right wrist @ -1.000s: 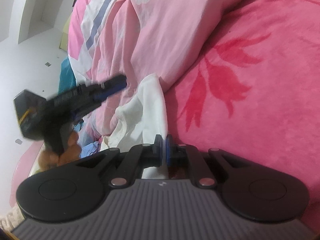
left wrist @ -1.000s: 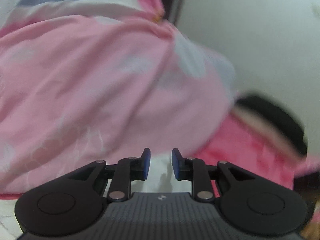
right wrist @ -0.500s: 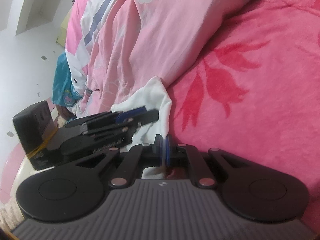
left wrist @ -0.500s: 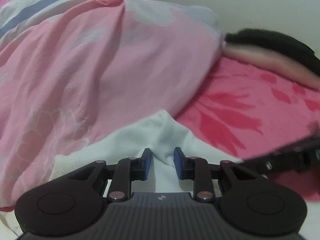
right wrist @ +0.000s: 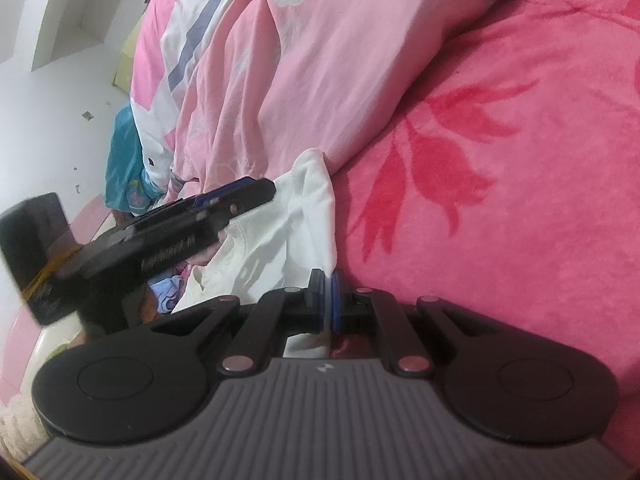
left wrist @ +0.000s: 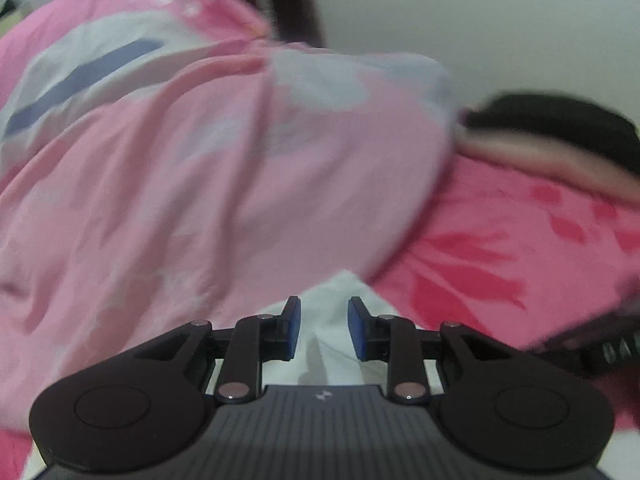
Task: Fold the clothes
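Observation:
A crumpled white garment (right wrist: pixel 280 232) lies on the deep pink flowered blanket (right wrist: pixel 500 184), against the foot of a heaped pale pink duvet (right wrist: pixel 320 60). My right gripper (right wrist: pixel 328 300) is shut on the garment's near edge, and white cloth shows under its fingers. My left gripper (left wrist: pixel 324 328) is open just above the white garment (left wrist: pixel 336 300), with nothing between its blue pads (left wrist: pixel 294 326). In the right wrist view the left gripper (right wrist: pixel 244 194) hovers side-on over the garment's left part. The left wrist view is blurred.
The pale pink duvet (left wrist: pixel 200 180) with white and blue patches fills the left and back. A dark object with a pale band (left wrist: pixel 560 132) lies at the blanket's far end. Teal cloth (right wrist: pixel 124 168) and other coloured clothes (right wrist: pixel 168 292) lie near the white wall (right wrist: pixel 60 100).
The left gripper came down close beside the right gripper over the white garment, then drew slightly up and away, its jaws a little wider. The right gripper stayed shut on the cloth.

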The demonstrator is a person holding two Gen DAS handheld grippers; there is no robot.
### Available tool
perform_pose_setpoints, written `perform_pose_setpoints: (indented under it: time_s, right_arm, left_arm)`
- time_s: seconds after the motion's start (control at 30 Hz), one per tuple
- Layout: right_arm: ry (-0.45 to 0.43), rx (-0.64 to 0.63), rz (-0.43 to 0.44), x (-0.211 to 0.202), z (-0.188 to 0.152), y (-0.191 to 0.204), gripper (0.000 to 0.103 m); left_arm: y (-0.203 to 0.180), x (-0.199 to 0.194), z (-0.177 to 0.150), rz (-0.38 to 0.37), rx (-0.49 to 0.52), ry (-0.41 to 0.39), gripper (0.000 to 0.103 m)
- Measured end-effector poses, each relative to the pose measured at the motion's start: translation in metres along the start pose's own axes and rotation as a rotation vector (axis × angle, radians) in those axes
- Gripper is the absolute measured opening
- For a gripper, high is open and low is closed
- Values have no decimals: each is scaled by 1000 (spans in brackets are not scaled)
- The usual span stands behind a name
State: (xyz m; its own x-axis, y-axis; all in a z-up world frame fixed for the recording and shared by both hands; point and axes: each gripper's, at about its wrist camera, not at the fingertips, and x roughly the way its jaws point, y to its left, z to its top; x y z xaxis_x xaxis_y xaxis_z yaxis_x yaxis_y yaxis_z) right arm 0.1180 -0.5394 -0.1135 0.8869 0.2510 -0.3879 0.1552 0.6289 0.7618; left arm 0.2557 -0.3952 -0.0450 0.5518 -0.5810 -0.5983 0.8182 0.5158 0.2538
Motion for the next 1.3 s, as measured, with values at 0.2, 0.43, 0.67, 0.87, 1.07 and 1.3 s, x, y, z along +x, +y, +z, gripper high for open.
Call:
perform_pose_setpoints:
  time_s: [0.2, 0.43, 0.67, 0.87, 1.07, 1.3]
  right_arm:
    - [2, -4, 0, -1, 1, -1, 2]
    - [2, 15, 21, -2, 2, -7, 2]
    - [-16, 100, 98, -9, 3, -23, 2]
    - [-149, 223, 164, -28, 10, -52, 4]
    - [-174, 239, 109, -30, 11, -55, 5]
    - [-113, 200, -91, -55, 3, -7, 8]
  left_arm:
    - [-7, 41, 4, 9, -1, 33, 26]
    - [9, 41, 13, -7, -111, -11, 27]
    - [73, -38, 20, 87, -238, -39, 27]
    - [143, -174, 7, 198, -390, -22, 30]
    - [195, -337, -50, 286, -584, -29, 46]
    - [219, -453, -160, 248, -766, -85, 50]
